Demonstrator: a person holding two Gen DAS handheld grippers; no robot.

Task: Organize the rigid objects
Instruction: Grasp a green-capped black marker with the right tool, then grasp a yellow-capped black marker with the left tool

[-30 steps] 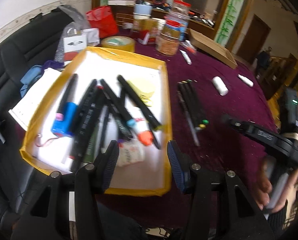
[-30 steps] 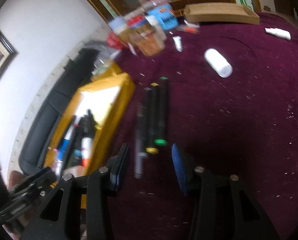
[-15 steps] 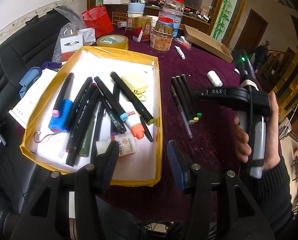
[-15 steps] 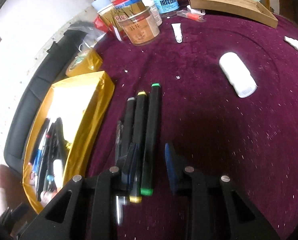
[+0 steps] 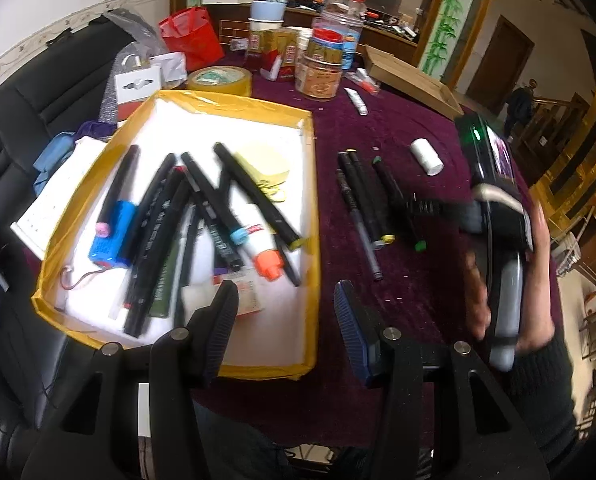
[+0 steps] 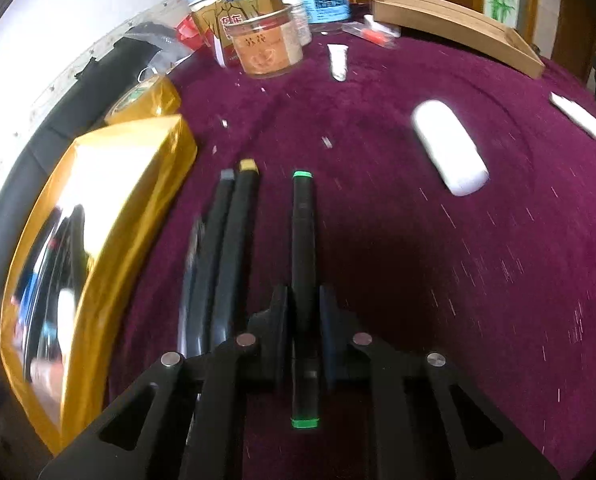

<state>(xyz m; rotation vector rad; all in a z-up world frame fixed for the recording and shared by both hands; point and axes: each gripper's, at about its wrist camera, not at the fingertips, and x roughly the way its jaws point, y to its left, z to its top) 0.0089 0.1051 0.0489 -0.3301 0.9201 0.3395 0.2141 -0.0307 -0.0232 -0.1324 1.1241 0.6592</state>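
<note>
The green-capped marker (image 6: 304, 248) is pinched near its end by the right hand-held gripper (image 6: 302, 320), just closed on it, and pulled apart from its neighbours on the counter (image 6: 438, 280). The left hand-held gripper (image 5: 285, 312) is held spread beside the tray (image 5: 312, 240), where such markers are collected.

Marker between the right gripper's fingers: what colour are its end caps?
Green at both ends of the black marker, clearest in the right wrist view.

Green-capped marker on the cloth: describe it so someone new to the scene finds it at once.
Find the yellow tray on the purple cloth; beside it lie a few black pens. The green-capped marker is the one furthest from the tray, apart from the yellow-capped marker. Only it has green at both ends, and the right gripper has just closed on it.
</note>
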